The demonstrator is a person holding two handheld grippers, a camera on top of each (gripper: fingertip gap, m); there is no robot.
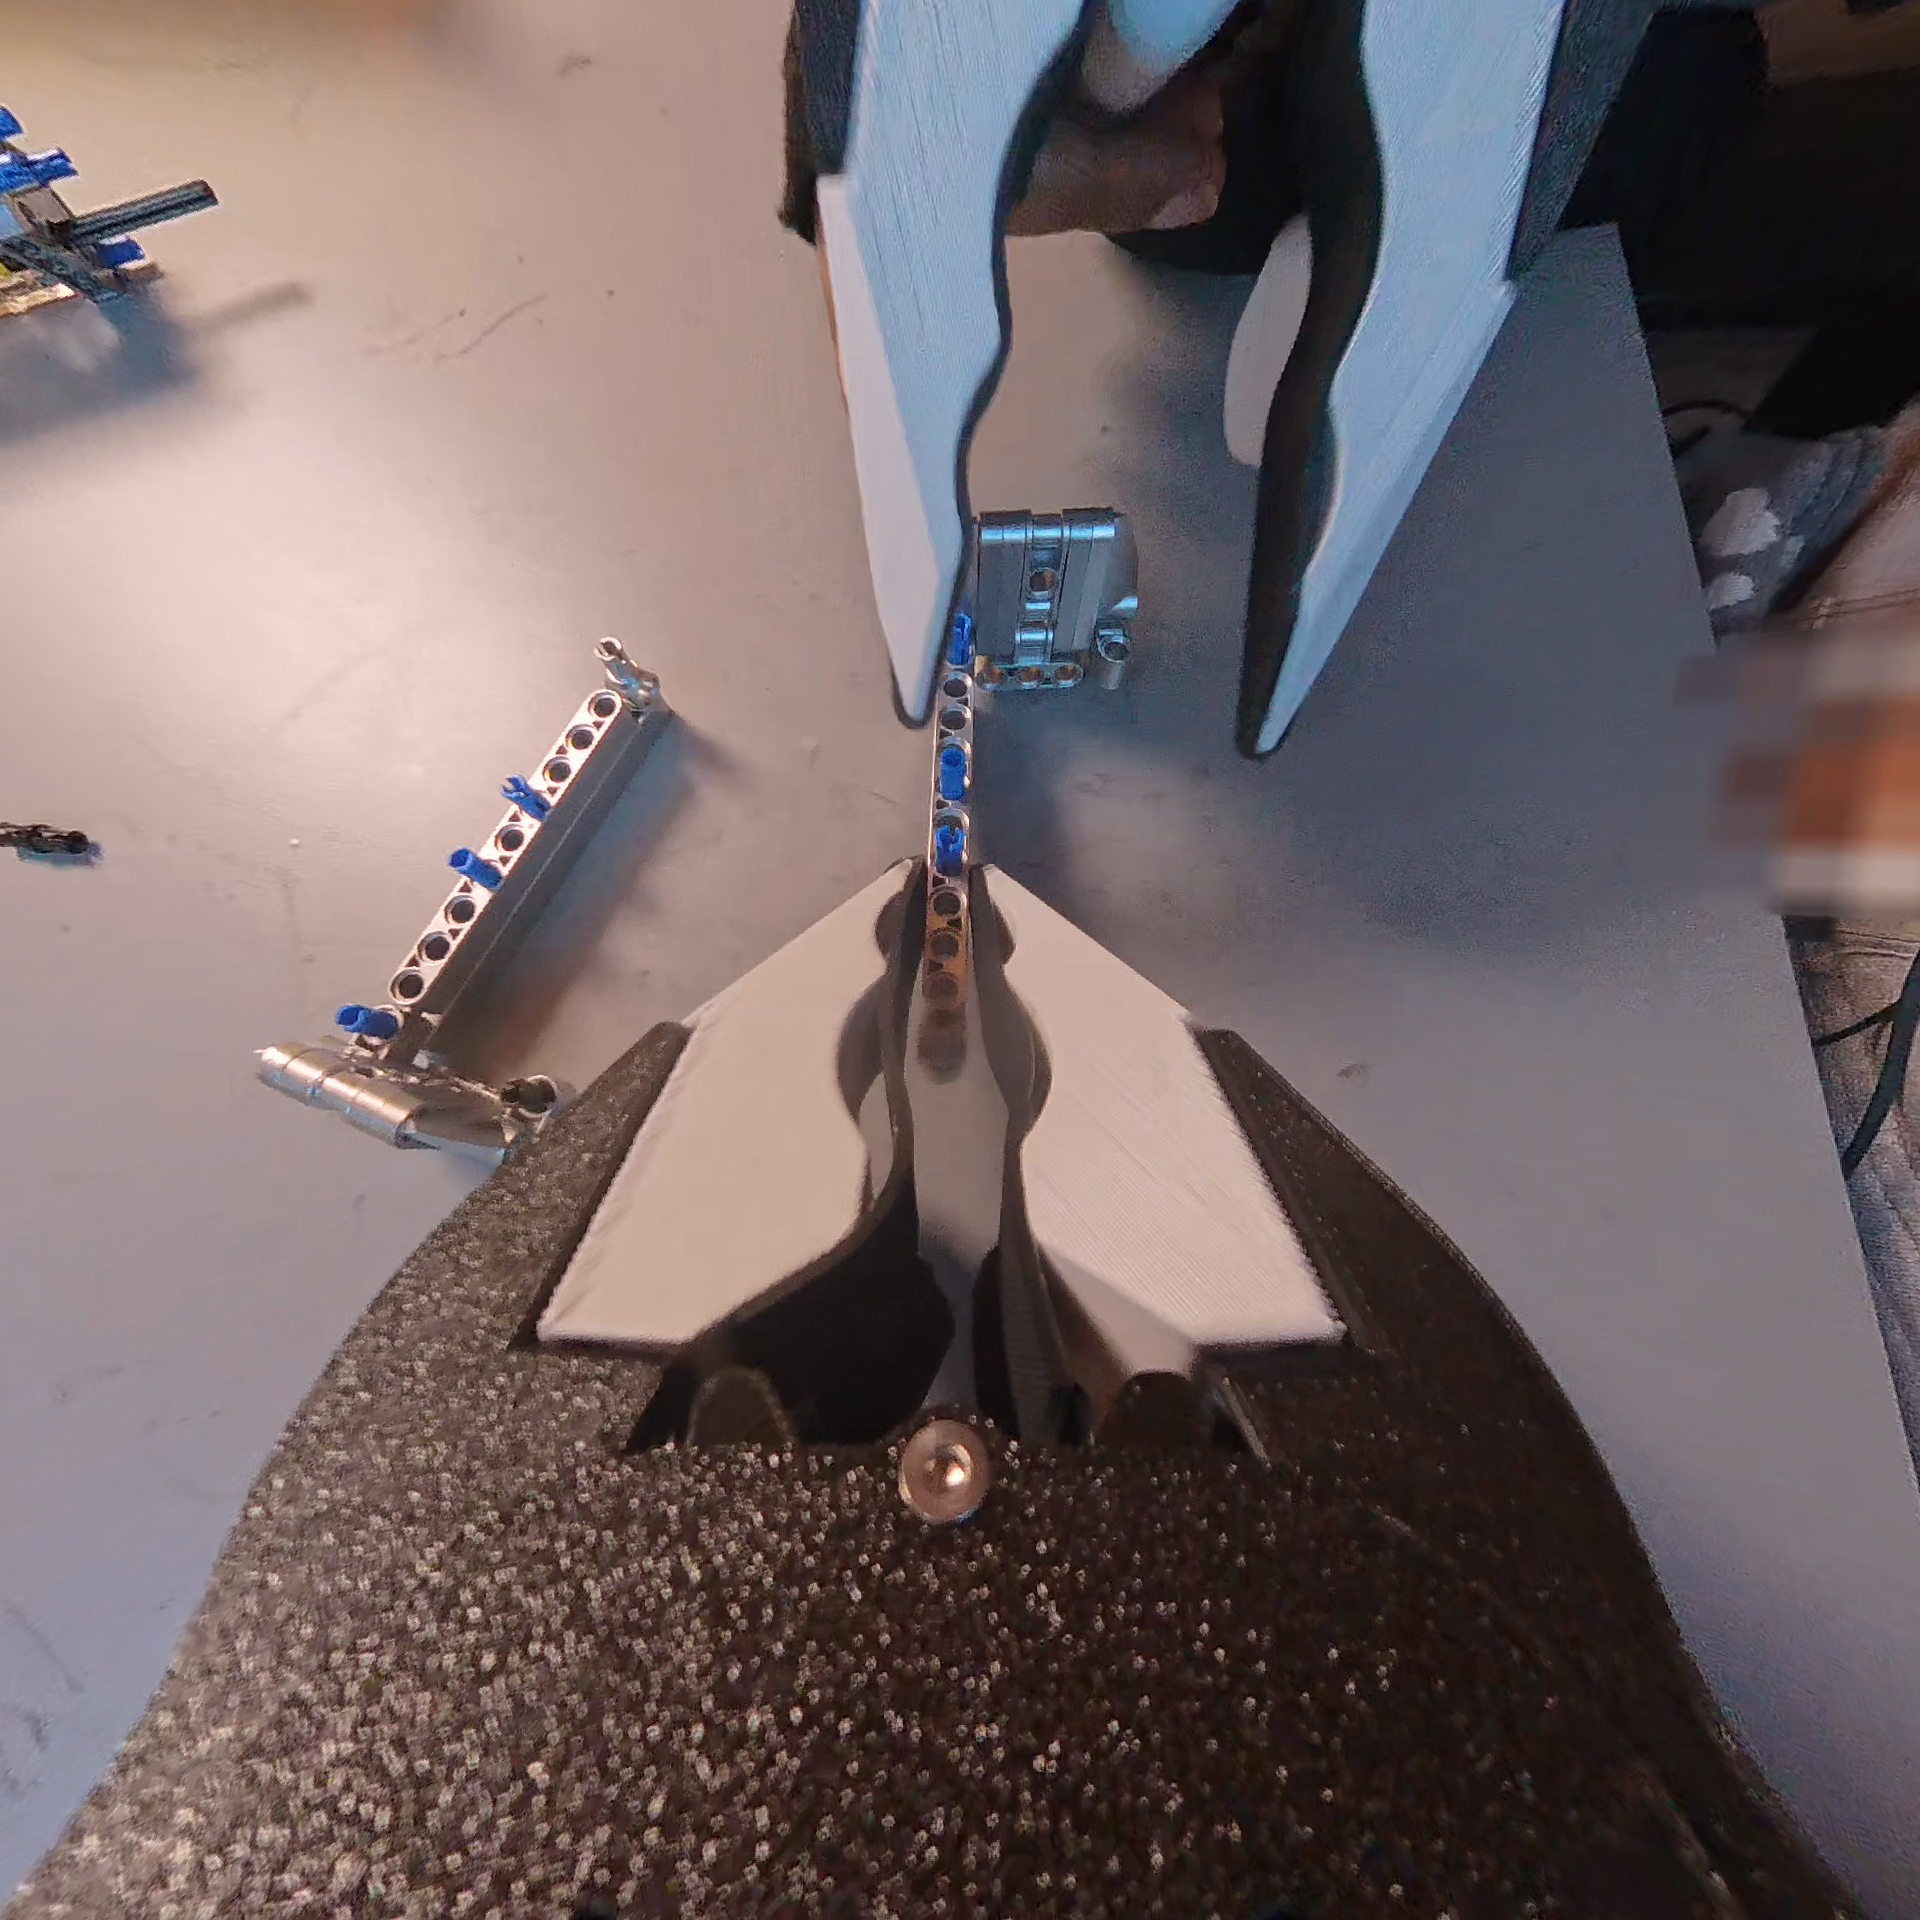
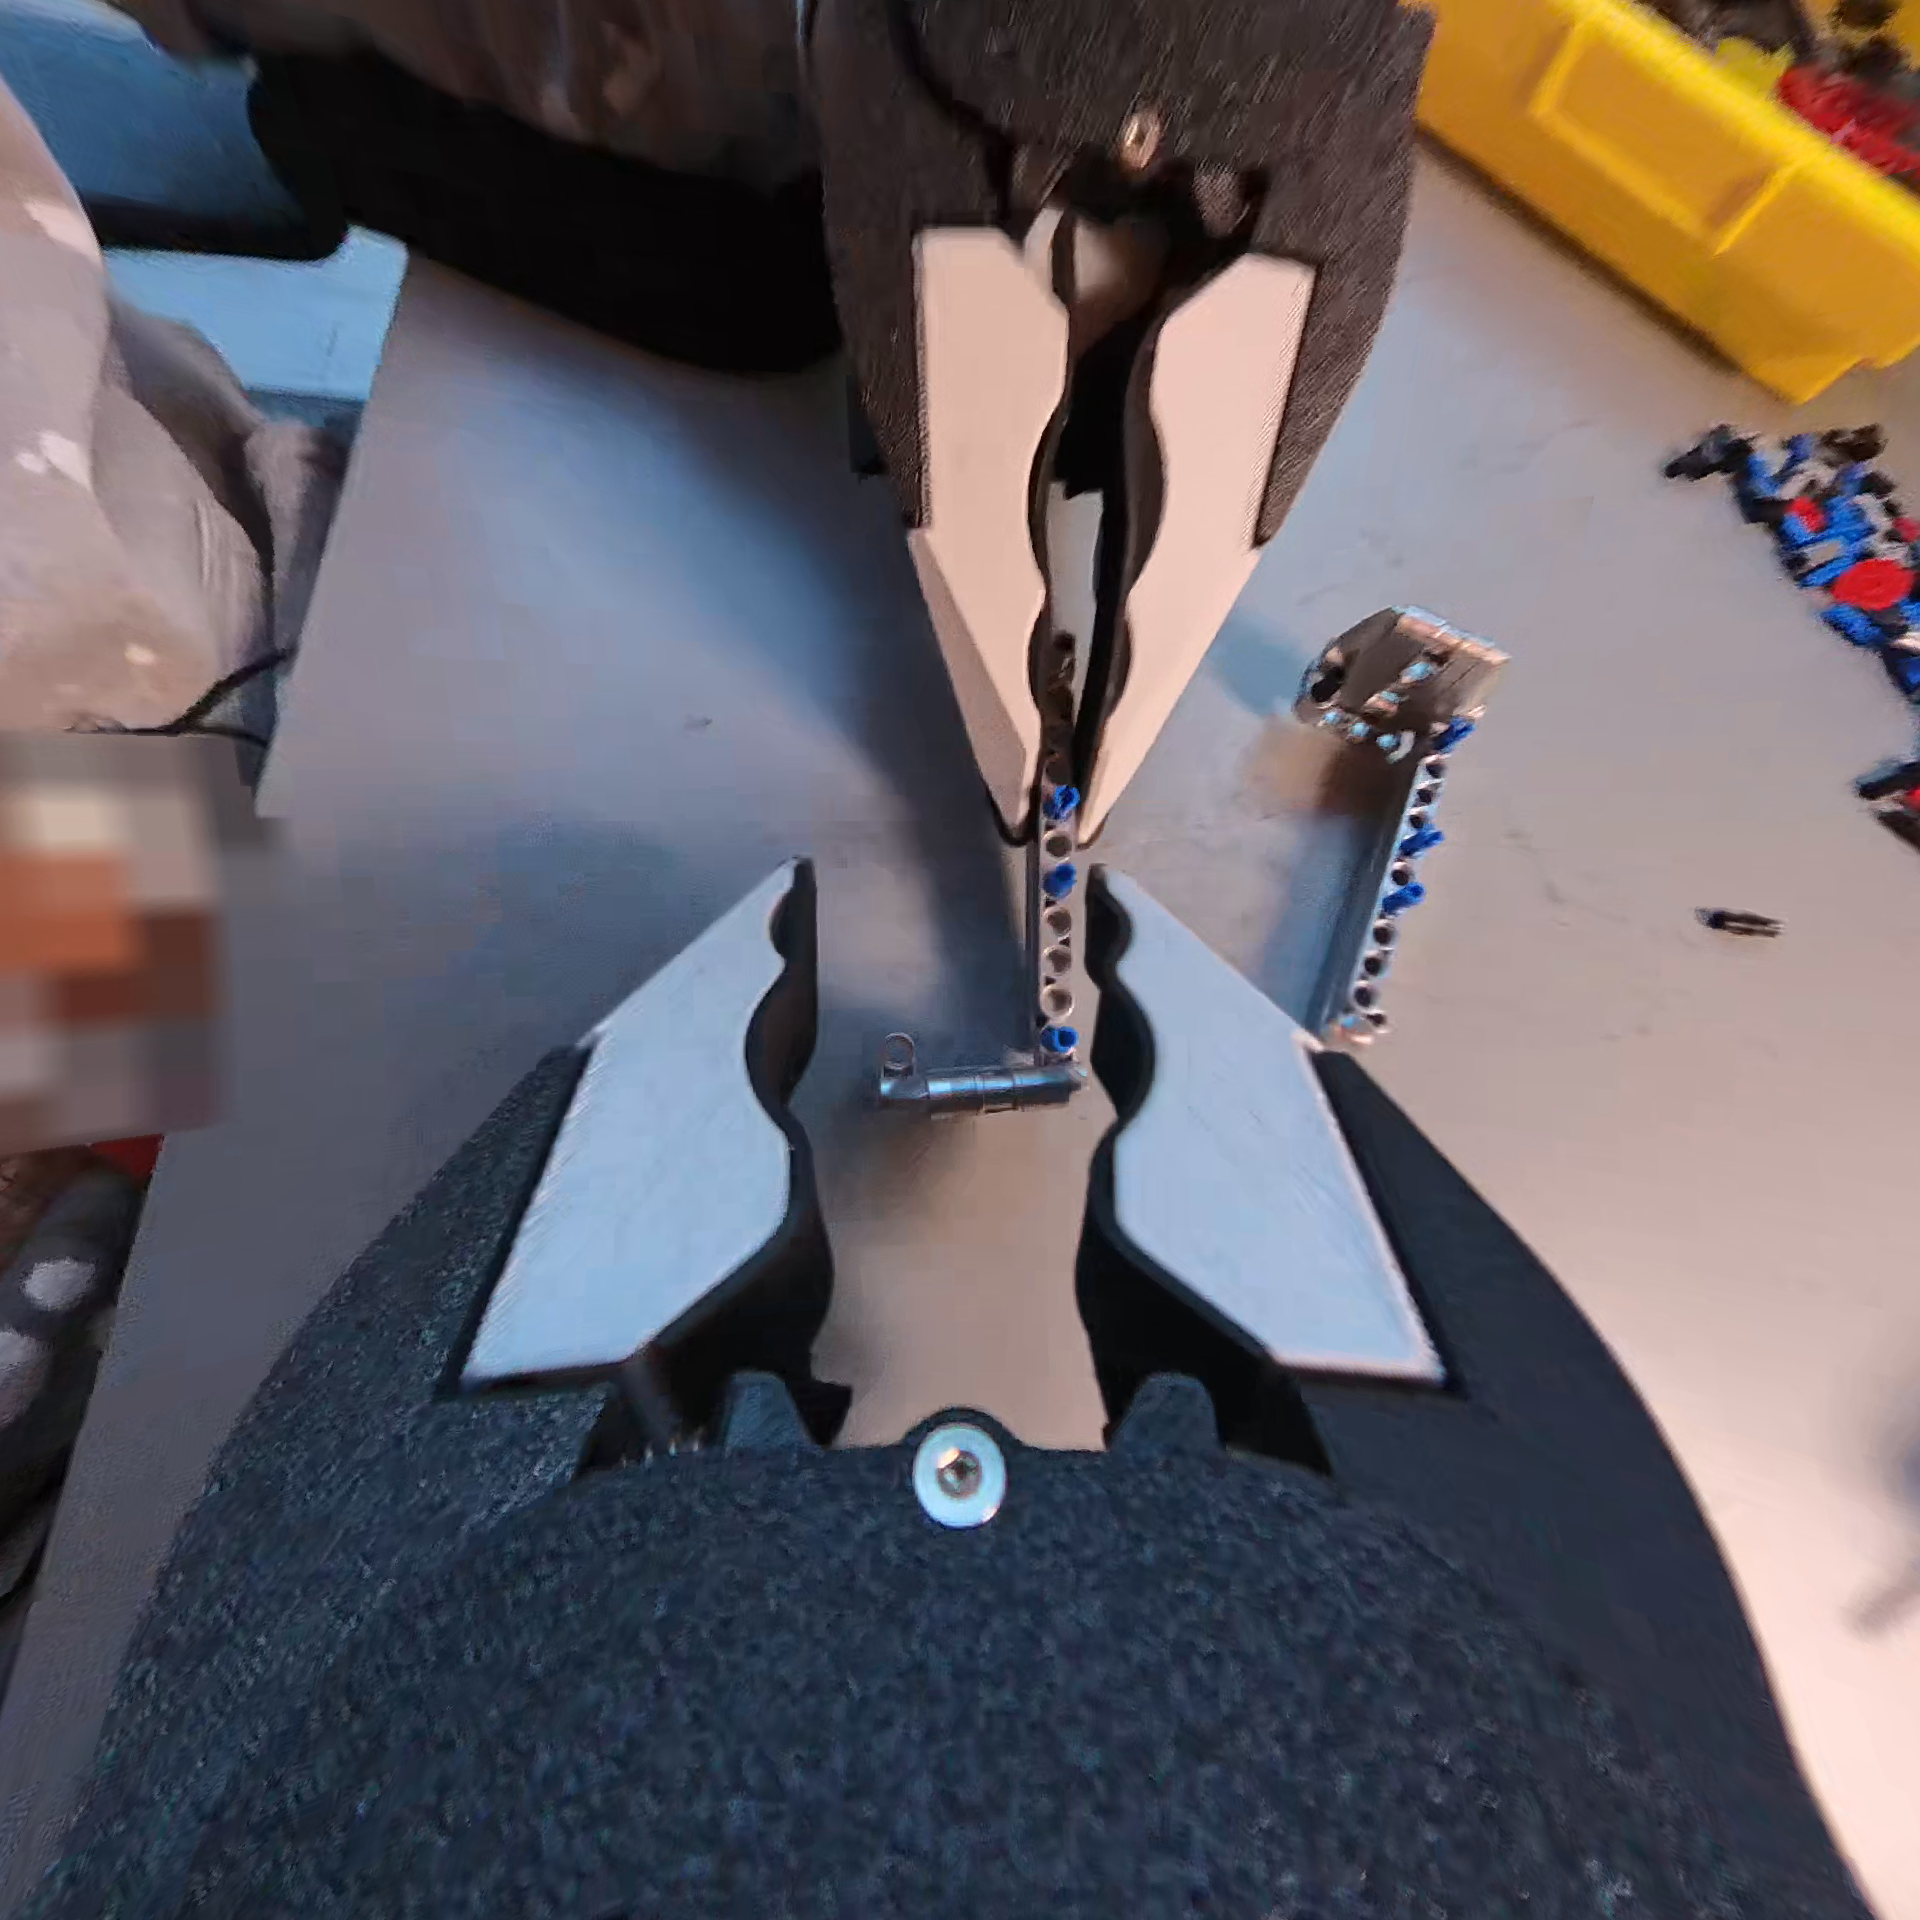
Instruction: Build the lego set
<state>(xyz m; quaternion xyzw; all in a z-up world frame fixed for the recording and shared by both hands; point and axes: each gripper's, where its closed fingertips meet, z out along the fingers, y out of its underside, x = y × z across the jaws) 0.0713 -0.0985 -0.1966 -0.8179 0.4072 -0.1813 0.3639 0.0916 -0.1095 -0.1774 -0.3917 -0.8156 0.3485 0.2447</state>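
The left gripper (image 1: pixel 948 883) is clamped on the long grey perforated plastic beam with blue pins (image 1: pixel 951 790); the right gripper (image 2: pixel 951 883), spread apart, straddles its far end lengthwise.

I find no writing, label, brand mark, number or sign that I can read in either wrist view; the mosaic patches at the edges carry nothing legible.
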